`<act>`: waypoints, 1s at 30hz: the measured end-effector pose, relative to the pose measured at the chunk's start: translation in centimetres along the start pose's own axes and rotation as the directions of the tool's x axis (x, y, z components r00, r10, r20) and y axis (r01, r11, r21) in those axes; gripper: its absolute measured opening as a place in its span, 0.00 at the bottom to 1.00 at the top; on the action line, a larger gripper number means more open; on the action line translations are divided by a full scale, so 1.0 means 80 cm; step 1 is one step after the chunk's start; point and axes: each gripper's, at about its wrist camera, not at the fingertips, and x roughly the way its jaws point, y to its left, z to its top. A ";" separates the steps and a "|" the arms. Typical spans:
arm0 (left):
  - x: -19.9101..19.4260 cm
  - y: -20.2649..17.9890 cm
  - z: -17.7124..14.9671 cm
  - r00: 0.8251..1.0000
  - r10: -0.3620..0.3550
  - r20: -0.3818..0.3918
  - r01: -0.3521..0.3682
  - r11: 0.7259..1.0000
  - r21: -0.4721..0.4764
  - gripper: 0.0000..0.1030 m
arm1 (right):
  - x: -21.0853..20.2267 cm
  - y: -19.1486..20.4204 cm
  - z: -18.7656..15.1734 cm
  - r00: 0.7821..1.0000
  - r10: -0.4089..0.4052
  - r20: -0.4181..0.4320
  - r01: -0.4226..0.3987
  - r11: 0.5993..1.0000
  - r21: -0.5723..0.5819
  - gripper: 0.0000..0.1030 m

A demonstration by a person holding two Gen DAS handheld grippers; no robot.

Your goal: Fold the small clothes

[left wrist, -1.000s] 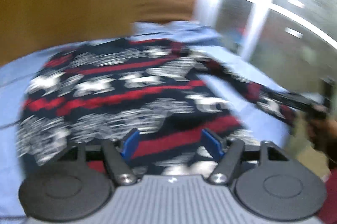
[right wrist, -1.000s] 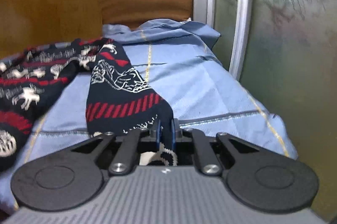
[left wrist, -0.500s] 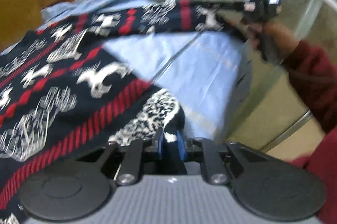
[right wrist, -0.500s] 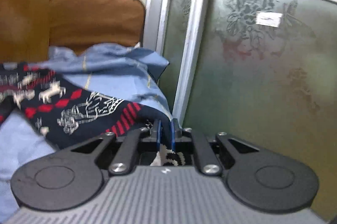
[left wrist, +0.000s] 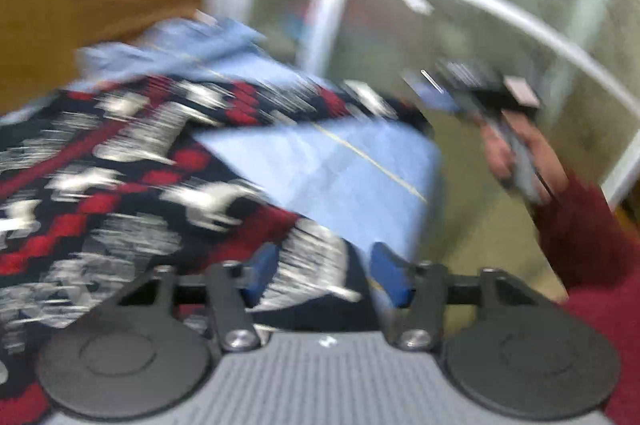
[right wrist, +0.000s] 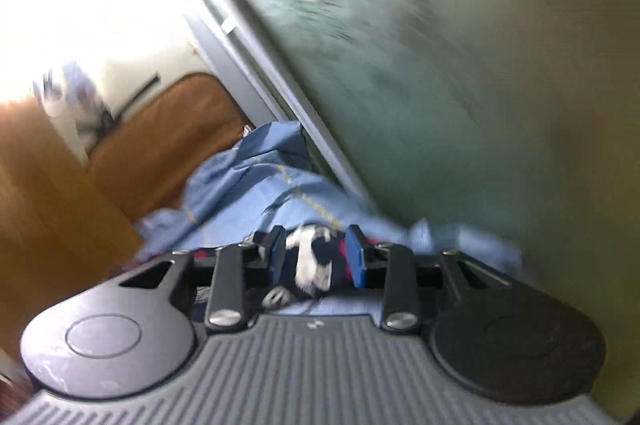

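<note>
Blue bedsheet (left wrist: 340,169) mid-frame, frosted glass doors (left wrist: 500,37) upper right. Patterned sweater (left wrist: 120,161) spread over left half. Left gripper (left wrist: 324,273) parted wide, hem lying loose between. Right gripper (right wrist: 316,257) likewise agape around sleeve cuff, unclamped.

Colours & patterns, both wrist views

Sweater (left wrist: 132,161): navy w/ red zigzag bands & white figures, left of frame. Bed sheet (left wrist: 340,169): light blue w/ thin yellow lines, centre. Gripper pads (right wrist: 355,261) blue. Sleeve (left wrist: 580,237) dark red, right. Headboard (right wrist: 160,149) brown, centre-left.
</note>
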 end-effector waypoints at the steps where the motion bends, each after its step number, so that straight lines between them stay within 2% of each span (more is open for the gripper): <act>1: -0.012 0.015 0.001 0.999 0.030 0.029 -0.029 0.999 -0.043 0.57 | -0.003 -0.007 -0.007 0.999 0.028 -0.020 -0.027 0.998 0.053 0.36; 3: -0.030 0.047 0.002 0.993 0.090 0.071 -0.079 0.986 -0.144 0.59 | -0.004 -0.010 -0.023 0.996 0.068 -0.062 -0.061 0.992 0.108 0.36; 6: -0.043 0.096 -0.002 0.977 0.190 0.092 -0.161 0.952 -0.260 0.65 | 0.009 -0.003 -0.041 0.993 0.082 -0.082 -0.070 0.988 0.134 0.38; 8: -0.038 0.127 -0.003 0.961 0.263 0.079 -0.225 0.918 -0.326 0.65 | 0.022 0.001 -0.043 0.997 0.050 -0.067 -0.040 0.989 0.144 0.45; 10: -0.042 0.151 -0.014 0.951 0.302 0.072 -0.252 0.886 -0.389 0.65 | 0.039 0.008 -0.037 0.996 -0.069 -0.064 0.078 0.986 0.145 0.49; 13: -0.044 0.177 -0.025 0.940 0.331 0.084 -0.256 0.847 -0.466 0.65 | 0.045 0.006 -0.041 0.996 -0.088 -0.020 0.090 0.973 0.214 0.49; 15: -0.040 0.188 -0.027 0.929 0.357 0.096 -0.267 0.827 -0.495 0.65 | 0.049 0.011 -0.040 0.995 -0.098 0.002 0.095 0.971 0.221 0.48; 16: -0.038 0.193 -0.026 0.919 0.382 0.094 -0.289 0.818 -0.497 0.63 | 0.054 0.012 -0.039 0.996 -0.091 0.004 0.088 0.973 0.212 0.45; 17: -0.034 0.200 -0.024 0.903 0.421 0.083 -0.330 0.805 -0.492 0.60 | 0.061 0.013 -0.035 0.996 -0.087 -0.001 0.085 0.976 0.198 0.23; 18: -0.029 0.207 -0.022 0.880 0.472 0.056 -0.389 0.782 -0.487 0.57 | 0.067 0.015 -0.030 0.995 -0.102 -0.009 0.101 0.977 0.185 0.09; 20: -0.023 0.225 -0.022 0.839 0.544 -0.004 -0.473 0.727 -0.498 0.42 | 0.067 0.032 -0.014 0.993 -0.113 0.016 0.109 0.980 0.167 0.09; 21: -0.024 0.235 -0.025 0.828 0.560 -0.021 -0.488 0.703 -0.516 0.37 | 0.064 0.050 -0.004 0.994 -0.095 0.047 0.088 0.987 0.132 0.09; 22: -0.027 0.242 -0.029 0.823 0.568 -0.015 -0.486 0.689 -0.538 0.26 | 0.059 0.068 0.006 0.994 -0.070 0.078 0.064 0.995 0.082 0.09; 25: -0.041 0.256 -0.041 0.827 0.560 0.039 -0.426 0.671 -0.606 0.25 | 0.051 0.155 0.023 0.990 0.029 0.138 -0.013 0.994 -0.112 0.09; 27: -0.050 0.258 -0.047 0.815 0.574 0.075 -0.409 0.663 -0.627 0.24 | 0.055 0.220 0.022 0.985 0.106 0.140 -0.070 0.969 -0.238 0.09; 28: -0.057 0.257 -0.050 0.799 0.593 0.096 -0.412 0.657 -0.632 0.25 | 0.057 0.254 0.017 0.980 0.150 0.130 -0.106 0.948 -0.299 0.09; 29: -0.064 0.255 -0.053 0.769 0.629 0.111 -0.433 0.641 -0.634 0.25 | 0.060 0.285 0.009 0.975 0.189 0.117 -0.138 0.927 -0.350 0.09; 30: -0.071 0.253 -0.056 0.731 0.671 0.122 -0.462 0.619 -0.635 0.26 | 0.064 0.318 -0.001 0.968 0.230 0.099 -0.172 0.898 -0.404 0.09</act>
